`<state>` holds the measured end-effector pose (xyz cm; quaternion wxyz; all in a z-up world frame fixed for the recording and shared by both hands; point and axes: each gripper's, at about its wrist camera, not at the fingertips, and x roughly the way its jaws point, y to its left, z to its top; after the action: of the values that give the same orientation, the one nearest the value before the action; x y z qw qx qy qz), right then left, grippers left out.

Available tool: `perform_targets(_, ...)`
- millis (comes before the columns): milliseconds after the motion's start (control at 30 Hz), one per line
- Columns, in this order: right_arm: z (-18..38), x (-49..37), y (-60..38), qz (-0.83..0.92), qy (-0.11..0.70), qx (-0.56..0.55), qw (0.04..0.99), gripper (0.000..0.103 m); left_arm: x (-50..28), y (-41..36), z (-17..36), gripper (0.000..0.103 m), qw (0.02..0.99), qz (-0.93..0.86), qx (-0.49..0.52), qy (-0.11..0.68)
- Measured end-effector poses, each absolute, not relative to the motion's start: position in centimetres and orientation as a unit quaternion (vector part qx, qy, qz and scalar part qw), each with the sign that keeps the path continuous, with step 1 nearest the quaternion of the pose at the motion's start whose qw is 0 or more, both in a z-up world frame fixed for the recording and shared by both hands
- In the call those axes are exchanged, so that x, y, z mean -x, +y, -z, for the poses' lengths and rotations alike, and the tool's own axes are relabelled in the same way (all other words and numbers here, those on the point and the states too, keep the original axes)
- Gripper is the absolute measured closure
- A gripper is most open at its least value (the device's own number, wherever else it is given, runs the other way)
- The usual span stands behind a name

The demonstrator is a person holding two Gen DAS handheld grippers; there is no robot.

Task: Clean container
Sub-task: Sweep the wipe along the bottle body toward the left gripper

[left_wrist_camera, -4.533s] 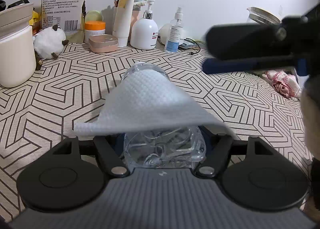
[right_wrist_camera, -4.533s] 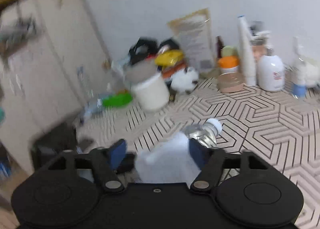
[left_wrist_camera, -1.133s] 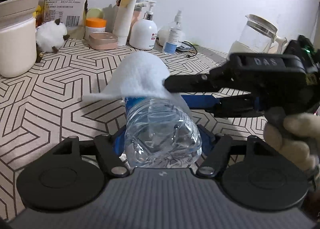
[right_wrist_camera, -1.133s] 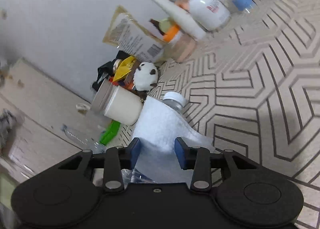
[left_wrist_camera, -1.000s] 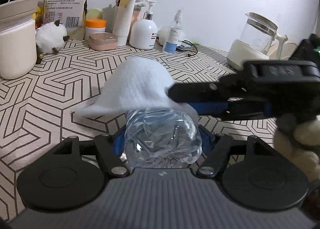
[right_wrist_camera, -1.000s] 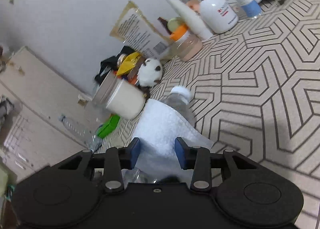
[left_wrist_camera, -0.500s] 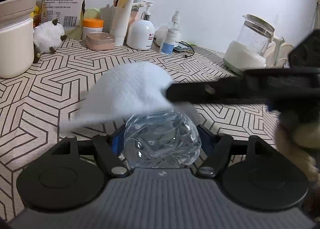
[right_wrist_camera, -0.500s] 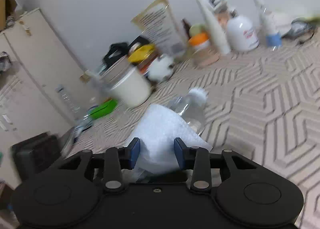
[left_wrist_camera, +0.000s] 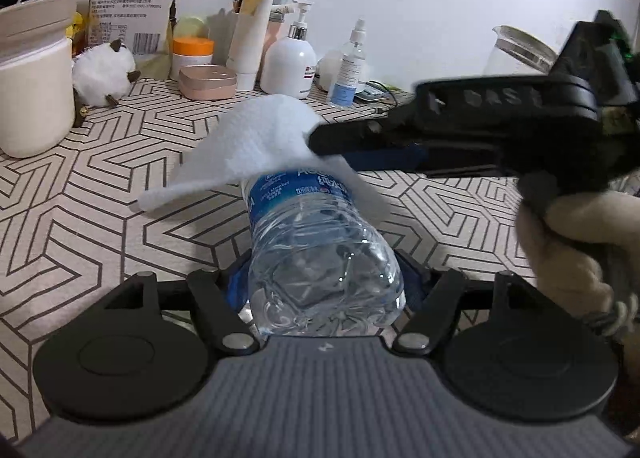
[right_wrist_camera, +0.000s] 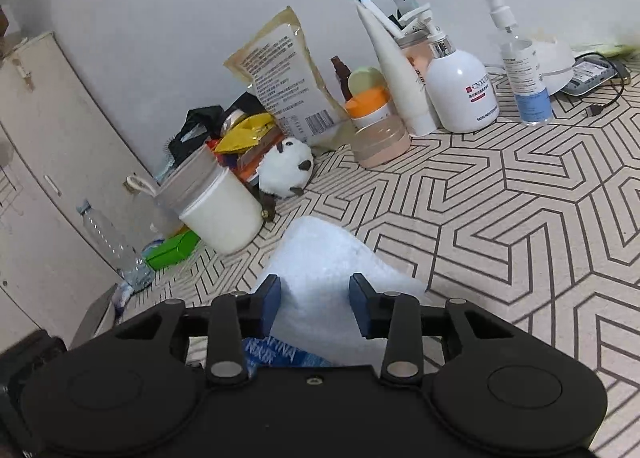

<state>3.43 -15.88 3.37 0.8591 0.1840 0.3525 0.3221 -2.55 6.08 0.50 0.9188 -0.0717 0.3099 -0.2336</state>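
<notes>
Bottle (left_wrist_camera: 316,254) clamped at its bottom end by left gripper (left_wrist_camera: 320,290), held up over table (left_wrist_camera: 80,217), long way pointing straight ahead. White wipe (left_wrist_camera: 256,137) draped over far end, pinched by right gripper (right_wrist_camera: 314,300) reaching across from right side.

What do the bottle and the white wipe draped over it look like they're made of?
The bottle looks like thin clear plastic: see-through, glossy, with ridged, crumpled walls and a blue printed label. The wipe looks like soft embossed paper or nonwoven cloth: matte, dimpled, draping limply; which one is unclear.
</notes>
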Motion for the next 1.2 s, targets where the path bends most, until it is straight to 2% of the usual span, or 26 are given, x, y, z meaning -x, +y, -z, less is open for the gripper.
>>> perform_targets(133, -3.6, -2.0, -15.7, -0.344, 0.363, -0.174, 0.848, 0.059, 2.5, 6.0, -0.5, 0.033, 0.919, 0.231, 0.069, 0.311)
perform_targets(333, -3.8, 0.1, -15.5, -0.376, 0.379, -0.159, 0.83, 0.059, 2.5, 5.6, -0.6, 0.023, 0.918, 0.233, 0.058, 0.316)
perform_targets(467, -3.5, 0.9, -15.8, -0.386, 0.376, -0.162, 0.827, 0.059, 2.5, 5.4, -0.6, 0.023, 0.92, 0.227, 0.052, 0.314)
perform_targets(567, -3.4, 1.0, -15.7, -0.39, 0.372, -0.159, 0.827, 0.06, 2.7, 5.7, -0.6, 0.033, 0.925, 0.214, 0.054, 0.31)
perform_targets(667, -3.6, 0.8, -15.6, -0.392, 0.368, -0.153, 0.829, 0.063, 2.6, 5.9, -0.6, 0.034, 0.924, 0.216, 0.063, 0.309)
perform_targets(933, -3.5, -0.7, -16.3, -0.392, 0.367, -0.164, 0.827, 0.075, 2.5, 6.5, -0.5, 0.032, 0.919, 0.226, 0.08, 0.312)
perform_targets(1067, -3.2, -1.0, -16.6, -0.38, 0.367, -0.156, 0.835, 0.075, 2.9, 5.9, -0.7, 0.024, 0.926, 0.2, 0.054, 0.315)
perform_targets(1200, -2.8, -1.1, -16.5, -0.366, 0.369, -0.141, 0.843, 0.075, 3.0, 5.9, -0.8, 0.025, 0.931, 0.188, 0.048, 0.311)
